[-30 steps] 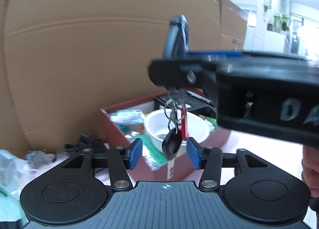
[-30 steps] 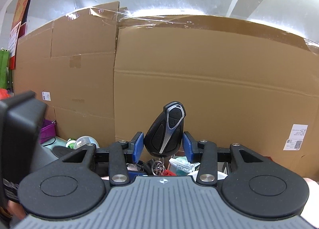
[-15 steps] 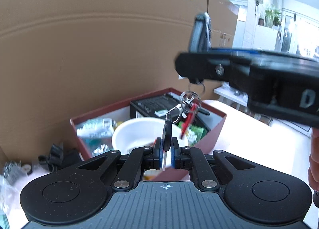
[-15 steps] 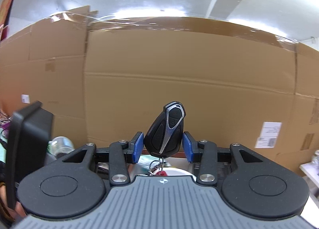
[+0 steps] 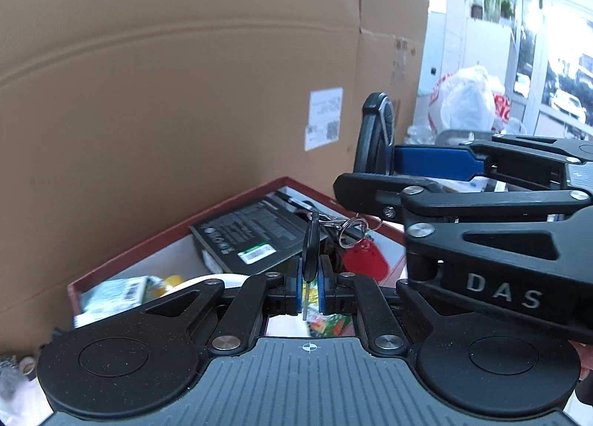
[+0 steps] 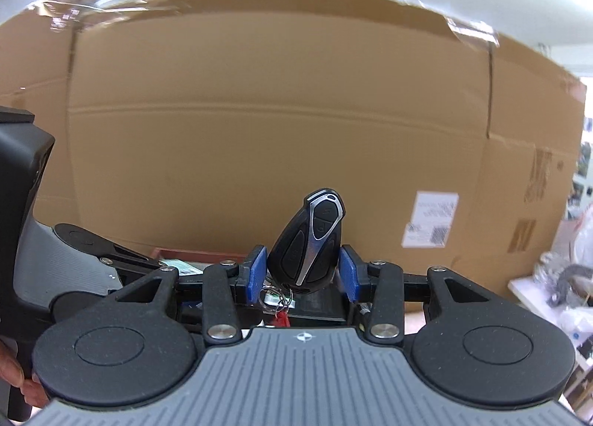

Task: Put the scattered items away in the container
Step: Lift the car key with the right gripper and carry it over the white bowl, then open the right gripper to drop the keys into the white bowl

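The left gripper (image 5: 308,290), open a second ago, is now clamped on the key (image 5: 310,252); the key fob (image 6: 309,240) is pinched by the right gripper (image 6: 302,274). The bunch is apparently held above the red box (image 5: 178,231), undeposited.

glossy plastic key fob (image 6: 309,240), matt cardboard (image 6: 259,129)

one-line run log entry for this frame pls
left claw: shut on key | right claw: shut on key fob | keyring: spans both | red box: below, holds items | phase: carrying
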